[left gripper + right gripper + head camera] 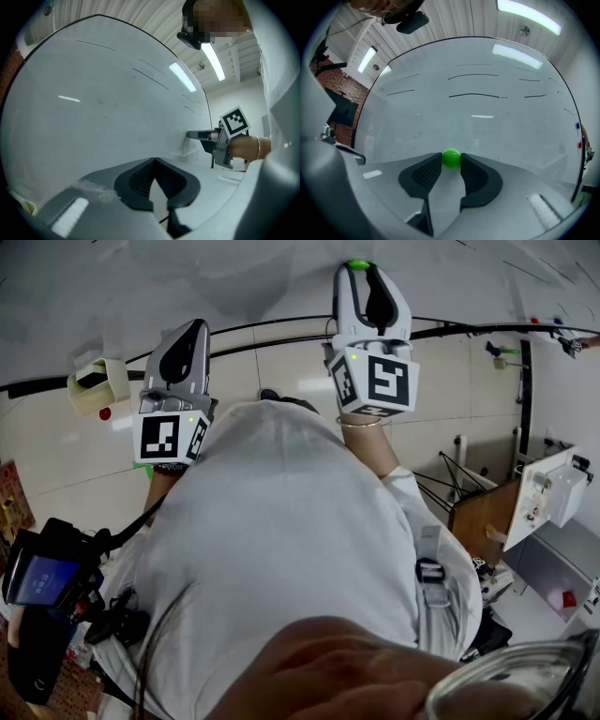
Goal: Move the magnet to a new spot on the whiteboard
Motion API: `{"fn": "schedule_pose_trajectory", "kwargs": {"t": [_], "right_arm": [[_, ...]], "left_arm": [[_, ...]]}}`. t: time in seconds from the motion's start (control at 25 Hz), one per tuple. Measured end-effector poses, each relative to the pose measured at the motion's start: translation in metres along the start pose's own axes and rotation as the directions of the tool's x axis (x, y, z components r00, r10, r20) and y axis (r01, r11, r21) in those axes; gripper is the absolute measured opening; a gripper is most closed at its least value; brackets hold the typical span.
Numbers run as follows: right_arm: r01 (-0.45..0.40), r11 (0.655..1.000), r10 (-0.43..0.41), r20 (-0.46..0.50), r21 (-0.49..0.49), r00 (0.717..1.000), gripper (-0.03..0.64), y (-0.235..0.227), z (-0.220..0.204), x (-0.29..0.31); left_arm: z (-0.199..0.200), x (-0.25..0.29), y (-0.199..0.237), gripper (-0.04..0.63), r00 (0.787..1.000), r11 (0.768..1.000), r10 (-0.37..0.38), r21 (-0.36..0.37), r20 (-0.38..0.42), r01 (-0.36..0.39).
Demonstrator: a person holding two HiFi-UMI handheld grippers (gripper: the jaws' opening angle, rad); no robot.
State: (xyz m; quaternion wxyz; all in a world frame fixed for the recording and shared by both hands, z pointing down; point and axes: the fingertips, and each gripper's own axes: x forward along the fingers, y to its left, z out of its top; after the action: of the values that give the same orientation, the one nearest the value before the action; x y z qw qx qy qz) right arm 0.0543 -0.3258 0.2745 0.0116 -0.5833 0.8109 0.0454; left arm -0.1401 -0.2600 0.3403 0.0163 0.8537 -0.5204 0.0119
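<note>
Right gripper (451, 162): fingers closed down on the green magnet (451, 158), pinching it at the very tips, one pad each side. Gap is only as wide as the magnet. In the head view this gripper (361, 270) is up at 12 o'clock, with the magnet (358, 264) showing at its tip against the whiteboard (234, 277).

The left gripper view shows the same from the side. The right gripper (193, 135) at 3 o'clock pokes into the whiteboard (93, 112), with a green speck (189, 133) at the contact end. It looks touching or just off the surface; can't tell which.

Left gripper (154, 161): fingers fully together, nothing between them, pointed at bare board. In the head view it (194, 327) sits at 10 o'clock, well apart from the magnet.

The whiteboard (478, 122) has faint marker lines (473, 96) at 12 o'clock. Small blue and red magnets (580, 136) sit far out at 3 o'clock.

Progress, as a judgement: the grasp is done and the magnet is in hand at the board. The pictures don't show whether this spot is the pickup or the new one. Left to do: seat the magnet flat at the new spot, open the fingers and back away. The left gripper looks unneeded.
</note>
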Motion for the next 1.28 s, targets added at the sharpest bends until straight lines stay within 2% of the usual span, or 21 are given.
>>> {"fn": "schedule_pose_trajectory", "kwargs": {"t": [0.28, 0.48, 0.8, 0.96, 1.12, 1.28], "right_arm": [[-0.003, 1.000, 0.003, -0.001, -0.011, 1.000, 0.127, 0.004, -0.004, 0.002], [0.007, 0.998, -0.006, 0.016, -0.057, 1.000, 0.129, -0.001, -0.002, 0.000], [0.088, 0.991, -0.090, -0.013, -0.102, 0.996, 0.181, -0.005, -0.006, 0.010], [0.110, 0.989, -0.114, -0.034, -0.099, 0.993, 0.186, -0.007, -0.018, -0.008], [0.083, 0.994, -0.084, -0.012, -0.068, 0.996, 0.186, 0.008, -0.015, -0.036], [0.012, 0.999, -0.012, 0.012, -0.035, 1.000, 0.186, 0.030, -0.009, -0.062]], "left_arm": [[-0.001, -0.005, 0.005, 0.006, 1.000, 1.000, 0.009, 0.005, 0.003, -0.009], [0.006, -0.020, 0.004, 0.006, 1.000, 1.000, 0.012, -0.003, 0.018, -0.012], [0.014, -0.050, 0.027, 0.006, 0.998, 0.999, 0.027, -0.030, 0.051, -0.026], [0.009, -0.070, 0.028, 0.006, 0.998, 0.999, 0.024, -0.045, 0.058, -0.021], [0.002, -0.080, 0.017, 0.006, 0.999, 0.999, 0.015, -0.036, 0.048, -0.013], [0.005, -0.085, 0.002, 0.006, 0.999, 1.000, 0.004, -0.024, 0.046, -0.003]]}}
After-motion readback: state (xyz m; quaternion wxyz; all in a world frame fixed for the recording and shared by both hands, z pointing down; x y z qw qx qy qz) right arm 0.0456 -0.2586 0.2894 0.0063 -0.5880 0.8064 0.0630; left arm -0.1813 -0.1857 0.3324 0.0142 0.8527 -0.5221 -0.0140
